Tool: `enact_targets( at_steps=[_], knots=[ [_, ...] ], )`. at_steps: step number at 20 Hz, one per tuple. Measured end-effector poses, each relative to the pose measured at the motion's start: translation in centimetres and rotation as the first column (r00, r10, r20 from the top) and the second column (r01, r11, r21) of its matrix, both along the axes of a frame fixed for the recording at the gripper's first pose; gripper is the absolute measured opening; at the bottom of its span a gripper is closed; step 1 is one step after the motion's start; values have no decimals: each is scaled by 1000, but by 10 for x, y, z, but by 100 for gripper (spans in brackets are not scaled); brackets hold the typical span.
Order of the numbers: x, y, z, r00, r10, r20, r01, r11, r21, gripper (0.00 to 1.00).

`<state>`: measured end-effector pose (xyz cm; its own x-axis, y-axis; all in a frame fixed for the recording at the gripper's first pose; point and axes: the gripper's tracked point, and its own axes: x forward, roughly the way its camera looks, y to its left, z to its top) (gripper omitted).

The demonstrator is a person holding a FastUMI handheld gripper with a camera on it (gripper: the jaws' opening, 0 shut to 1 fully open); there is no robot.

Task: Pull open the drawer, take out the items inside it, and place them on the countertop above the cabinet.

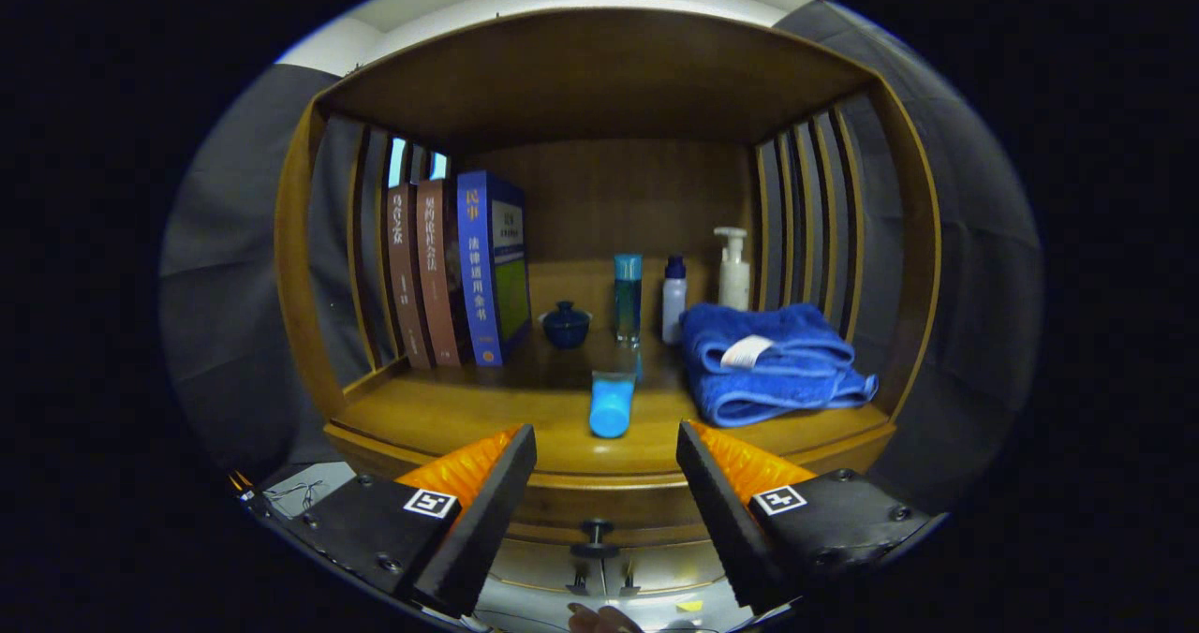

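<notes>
Gripper view: fingers apart, facing countertop; drawer w/ knob below

Gripper (606, 469) is spread wide, nothing btwn the fingers (492, 497). Just ahead, btwn them & a bit beyond, a blue tube (613, 402) lies on the wooden countertop (450, 413), cap end toward the gripper. Below the countertop edge, btwn the fingers, the drawer front (599, 507) w/ a dark knob (594, 535); can't tell if drawer is pulled out.

Further back on the countertop: 3 upright books (454, 272) to the left, small dark-blue lidded cup (566, 324) beside them, tall clear-blue bottle (628, 298), small white bottle w/ blue cap (673, 301), white pump bottle (732, 268). Folded blue towel (768, 361) ahead-right of the right finger. A fingertip (599, 620) shows low, btwn the fingers.
</notes>
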<state>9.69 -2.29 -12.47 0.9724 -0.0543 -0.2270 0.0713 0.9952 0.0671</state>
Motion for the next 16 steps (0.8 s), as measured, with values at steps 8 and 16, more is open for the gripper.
enact_targets(
  at_steps=[8, 16],
  knots=[
    [-43, -9, 109, 992, -42, 123, 44, 999, -7, 99],
    [-83, 0, 146, 986, -4, 164, 11, 999, -44, 99]
  ],
)
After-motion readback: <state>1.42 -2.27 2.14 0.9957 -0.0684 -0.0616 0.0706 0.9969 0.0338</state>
